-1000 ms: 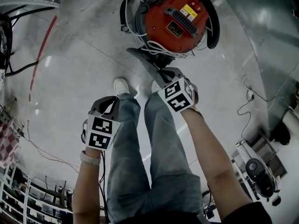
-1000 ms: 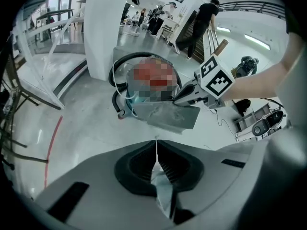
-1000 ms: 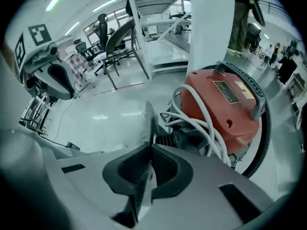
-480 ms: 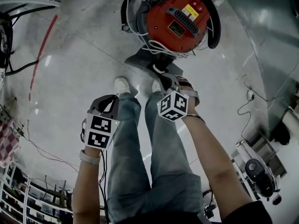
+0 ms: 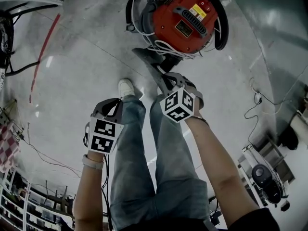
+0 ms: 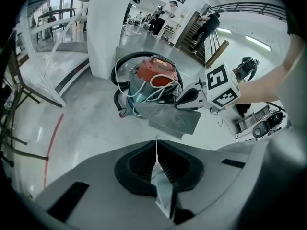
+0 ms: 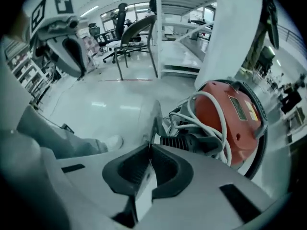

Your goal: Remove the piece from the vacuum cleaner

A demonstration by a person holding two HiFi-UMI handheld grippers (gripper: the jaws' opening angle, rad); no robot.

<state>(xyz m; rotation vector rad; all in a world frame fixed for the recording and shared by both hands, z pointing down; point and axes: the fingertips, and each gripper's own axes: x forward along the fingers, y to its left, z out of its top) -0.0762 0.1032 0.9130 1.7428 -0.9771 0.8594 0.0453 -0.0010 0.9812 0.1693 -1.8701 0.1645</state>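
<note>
A red-topped vacuum cleaner [image 5: 180, 20] stands on the floor ahead of me, with a white cord [image 5: 166, 49] piled on it and a black hose [image 5: 222, 28] curled round it. My right gripper [image 5: 169, 82] is shut on a flat grey piece [image 5: 150, 62], held just in front of the cleaner's near side. In the right gripper view this piece [image 7: 154, 121] shows edge-on between the jaws, beside the cleaner [image 7: 230, 121]. My left gripper [image 5: 116, 105] hangs lower left, away from the cleaner. Its jaws are shut on a thin pale scrap [image 6: 161, 188].
My legs in jeans and a white shoe [image 5: 126, 87] are between the grippers. A red line [image 5: 43, 52] runs across the grey floor at left. Cables [image 5: 255, 107] and small machines [image 5: 267, 177] lie at the right, shelving [image 5: 19, 203] at the lower left.
My right gripper has twisted and shifted slightly, turning the grey piece so it shows more edge-on in front of the cleaner. The left gripper has stayed where it was.
</note>
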